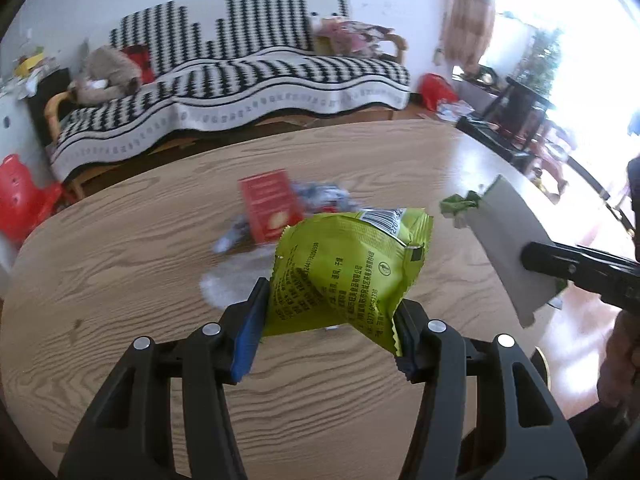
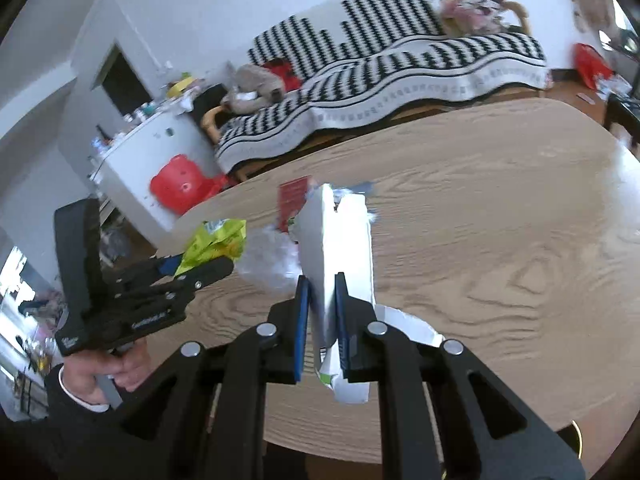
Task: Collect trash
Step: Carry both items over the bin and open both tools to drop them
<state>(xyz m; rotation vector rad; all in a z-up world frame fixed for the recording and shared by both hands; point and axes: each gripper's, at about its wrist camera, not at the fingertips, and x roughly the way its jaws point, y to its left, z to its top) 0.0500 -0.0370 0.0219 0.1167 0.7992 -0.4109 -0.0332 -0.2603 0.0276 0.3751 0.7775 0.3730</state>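
My left gripper (image 1: 328, 312) is shut on a green snack bag (image 1: 348, 268) and holds it above the wooden table (image 1: 140, 240). The bag also shows in the right wrist view (image 2: 216, 244), in the left gripper (image 2: 200, 268). My right gripper (image 2: 322, 304) is shut on a white carton (image 2: 340, 248) and holds it upright above the table (image 2: 500, 240). The carton shows in the left wrist view (image 1: 504, 240) at the right. A red box (image 1: 270, 204), crumpled clear plastic (image 1: 236, 280) and bluish wrappers (image 1: 324, 194) lie on the table's middle.
A sofa with a black-and-white cover (image 1: 248, 76) stands behind the table. A red stool (image 1: 20, 200) and a white cabinet (image 2: 148, 152) are at the left. A red bag (image 1: 436, 88) and dark furniture (image 1: 520, 112) are at the right.
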